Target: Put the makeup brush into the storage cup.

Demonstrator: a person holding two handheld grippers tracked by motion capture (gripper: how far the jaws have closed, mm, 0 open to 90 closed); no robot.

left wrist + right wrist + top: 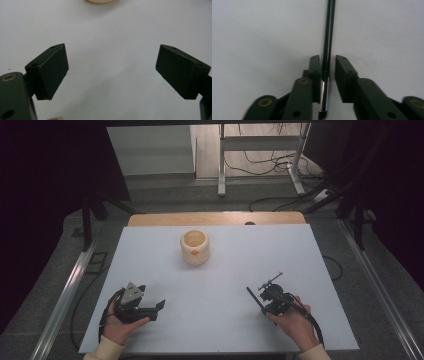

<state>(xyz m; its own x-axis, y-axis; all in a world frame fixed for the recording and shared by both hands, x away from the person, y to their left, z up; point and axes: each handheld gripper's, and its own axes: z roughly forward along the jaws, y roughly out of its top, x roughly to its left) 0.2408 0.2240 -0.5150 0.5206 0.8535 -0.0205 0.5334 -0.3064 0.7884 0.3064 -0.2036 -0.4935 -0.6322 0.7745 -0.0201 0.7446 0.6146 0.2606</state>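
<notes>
Work surface: a white table (pixel 220 270) carries one cream pot (pixel 194 247), upright and open at the top, standing toward the far middle.
Left gripper (pixel 150 309): rests on the near left of the table in the person's left hand (pixel 120 327); jaws stand wide apart with nothing between them. In the left gripper view, bare table lies between the pads (pixel 50 71) and the base of the pot shows at the top edge.
Right gripper (pixel 327 68): jaws are closed on a thin black rod (pixel 329 32), gripped near its shiny lower end.
Rod orientation: it lies low over the table and points up-left, roughly toward the pot.
Rod to pot: well apart, with open table between them.
Probable reason for hold: gripping near one end leaves the long part free, likely for reaching into the pot.
</notes>
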